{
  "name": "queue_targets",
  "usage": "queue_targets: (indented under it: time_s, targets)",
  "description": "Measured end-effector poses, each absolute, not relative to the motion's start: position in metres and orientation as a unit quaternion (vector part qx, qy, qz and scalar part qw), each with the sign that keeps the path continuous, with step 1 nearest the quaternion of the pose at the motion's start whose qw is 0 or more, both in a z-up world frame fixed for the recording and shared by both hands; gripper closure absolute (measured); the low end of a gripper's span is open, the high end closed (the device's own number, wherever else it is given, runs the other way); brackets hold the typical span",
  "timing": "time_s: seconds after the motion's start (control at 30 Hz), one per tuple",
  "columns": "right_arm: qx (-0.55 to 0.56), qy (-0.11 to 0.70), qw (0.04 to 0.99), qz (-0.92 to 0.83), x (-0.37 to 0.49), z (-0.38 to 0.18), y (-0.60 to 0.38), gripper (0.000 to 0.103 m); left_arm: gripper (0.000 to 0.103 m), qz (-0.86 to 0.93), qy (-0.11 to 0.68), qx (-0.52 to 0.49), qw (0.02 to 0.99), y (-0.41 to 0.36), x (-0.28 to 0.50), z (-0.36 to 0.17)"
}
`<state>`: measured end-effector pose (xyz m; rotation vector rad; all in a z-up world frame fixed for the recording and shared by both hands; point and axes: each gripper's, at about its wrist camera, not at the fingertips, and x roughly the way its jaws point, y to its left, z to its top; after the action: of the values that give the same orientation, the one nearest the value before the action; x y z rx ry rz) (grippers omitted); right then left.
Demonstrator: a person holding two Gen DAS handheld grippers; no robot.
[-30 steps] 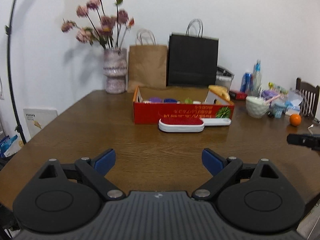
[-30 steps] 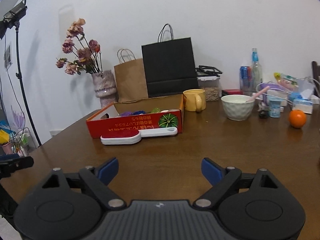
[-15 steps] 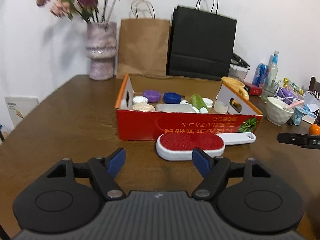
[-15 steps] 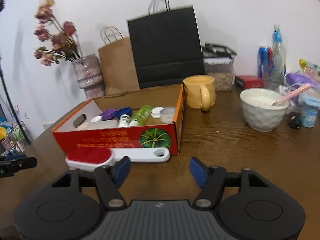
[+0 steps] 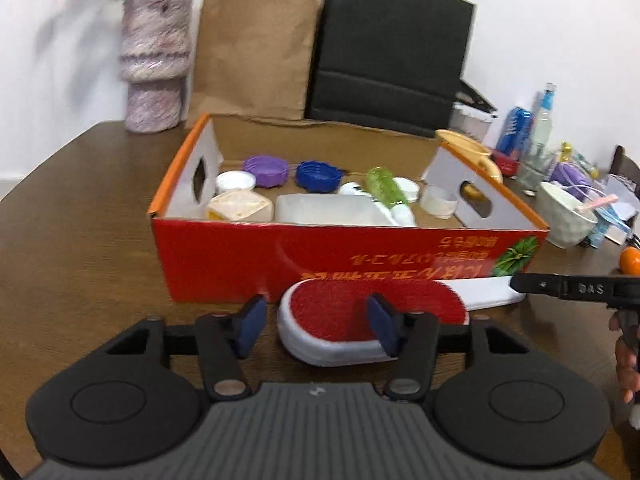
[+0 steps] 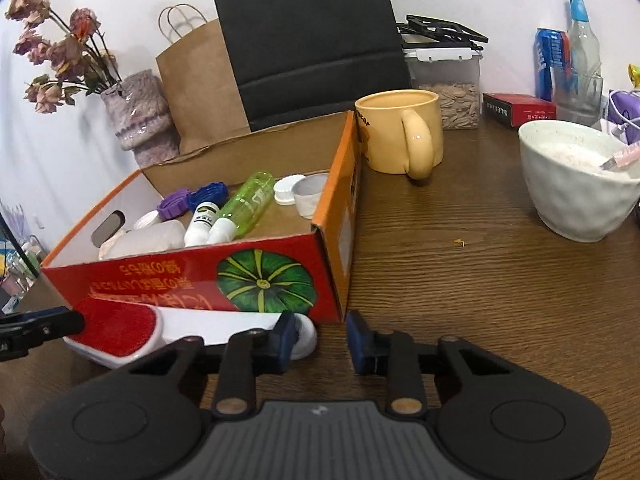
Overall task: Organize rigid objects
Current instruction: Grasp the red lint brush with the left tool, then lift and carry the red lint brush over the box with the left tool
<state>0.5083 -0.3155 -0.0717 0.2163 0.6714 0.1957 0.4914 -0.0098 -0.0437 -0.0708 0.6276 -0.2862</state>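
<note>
Both jaws just narrowing, gripping nothing yet: left gripper (image 5: 316, 328) over the red-faced white plastic brush (image 5: 372, 312), right gripper (image 6: 322, 340) at its handle end.

The left gripper (image 5: 314, 326) is angling downward with its jaws partly apart; they have just been closing. Its blue pads (image 5: 252, 326) are sitting apart, pressing on nothing. The right gripper (image 6: 320, 342) is tilting downward likewise, its jaws narrower and also just closing, with bare space between the pads (image 6: 358, 342). A hand (image 5: 626, 364) is showing at the right edge of the left wrist view, beside the right gripper's black finger.
</note>
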Motion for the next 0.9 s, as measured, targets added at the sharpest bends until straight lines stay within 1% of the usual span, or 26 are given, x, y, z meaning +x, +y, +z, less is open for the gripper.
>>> queue_targets:
  time_s: [0.07, 0.13, 0.2, 0.33, 0.4, 0.47, 0.63, 0.8, 0.9]
  targets:
    - [0.117, 0.330, 0.931, 0.102, 0.510, -0.073, -0.317, 0.080, 0.054, -0.137, 0.296, -0.024, 0.945, -0.012, 0.488, -0.045]
    - [0.144, 0.333, 0.925, 0.113, 0.511, -0.074, -0.323, 0.088, 0.054, -0.135, 0.291, -0.024, 0.947, -0.015, 0.487, -0.045]
    - [0.166, 0.334, 0.920, 0.122, 0.510, -0.075, -0.328, 0.091, 0.055, -0.135, 0.290, -0.026, 0.947, -0.015, 0.487, -0.045]
    - [0.149, 0.328, 0.926, 0.117, 0.505, -0.075, -0.322, 0.091, 0.058, -0.130, 0.281, -0.019, 0.951, -0.018, 0.481, -0.043]
    - [0.146, 0.327, 0.927, 0.109, 0.499, -0.074, -0.322, 0.091, 0.061, -0.131, 0.268, -0.009, 0.955, -0.020, 0.473, -0.043]
    - [0.154, 0.318, 0.929, 0.108, 0.488, -0.070, -0.323, 0.091, 0.061, -0.131, 0.259, -0.014, 0.957, -0.018, 0.464, -0.042]
    - [0.150, 0.268, 0.945, 0.107, 0.441, -0.045, -0.320, 0.091, 0.062, -0.132, 0.226, -0.031, 0.965, -0.013, 0.423, -0.026]
    - [0.139, 0.206, 0.964, 0.100, 0.373, -0.018, -0.310, 0.091, 0.062, -0.126, 0.162, -0.023, 0.979, -0.015, 0.359, 0.002]
    - [0.132, 0.176, 0.971, 0.095, 0.333, -0.005, -0.306, 0.091, 0.062, -0.130, 0.153, -0.036, 0.979, -0.011, 0.325, 0.014]
